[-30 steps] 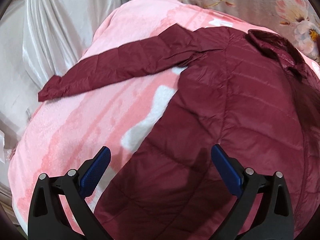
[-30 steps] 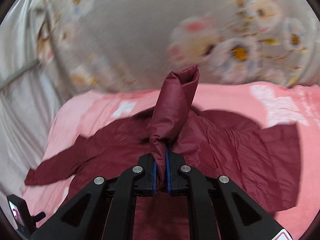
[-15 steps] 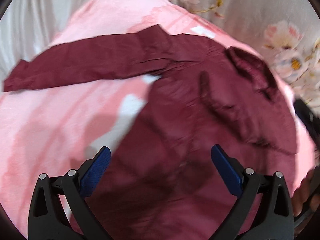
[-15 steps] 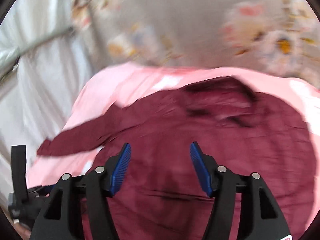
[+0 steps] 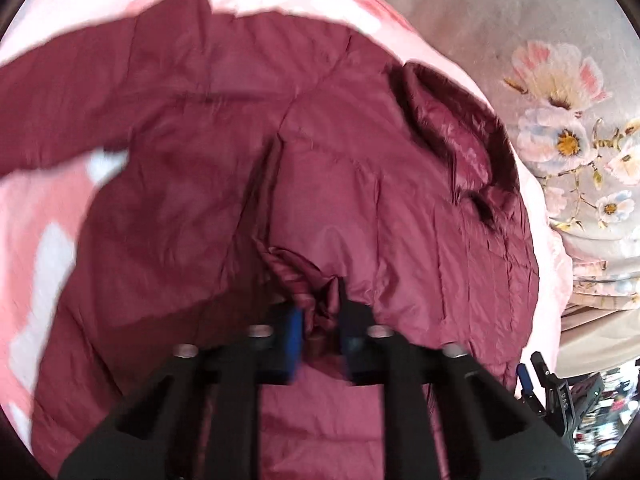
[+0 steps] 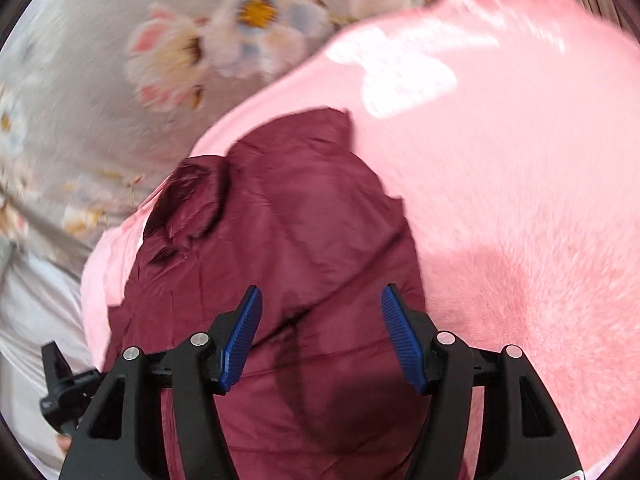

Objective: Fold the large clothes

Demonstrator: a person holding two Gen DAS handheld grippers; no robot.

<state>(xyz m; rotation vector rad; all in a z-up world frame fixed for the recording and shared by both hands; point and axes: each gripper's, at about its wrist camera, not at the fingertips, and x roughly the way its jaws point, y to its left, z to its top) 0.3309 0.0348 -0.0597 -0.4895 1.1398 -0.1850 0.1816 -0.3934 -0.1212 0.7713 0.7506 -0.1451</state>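
Observation:
A dark red quilted jacket [image 5: 400, 200] lies spread on a pink blanket [image 5: 40, 220], collar [image 5: 452, 128] at the upper right. One sleeve [image 5: 80, 92] stretches out to the left. My left gripper [image 5: 320, 320] is closing, and its pads pinch a bunched fold of the jacket's fabric. In the right wrist view the jacket [image 6: 300, 220] lies under my right gripper [image 6: 322, 332]. Its jaws stand apart and are closing slightly. No fabric is pinched between the blue pads [image 6: 244, 340]. The collar [image 6: 188, 196] shows at the left there.
Floral bedding [image 5: 560, 120] borders the blanket on the far side. A wide stretch of pink blanket [image 6: 500, 160] lies right of the jacket. White sheet [image 6: 24, 320] hangs at the lower left. The other gripper's black body [image 5: 552, 384] shows at the lower right edge.
My right gripper has let go of the raised sleeve, opened and dropped toward the jacket. My left gripper has moved in over the jacket and shut on a fold of it.

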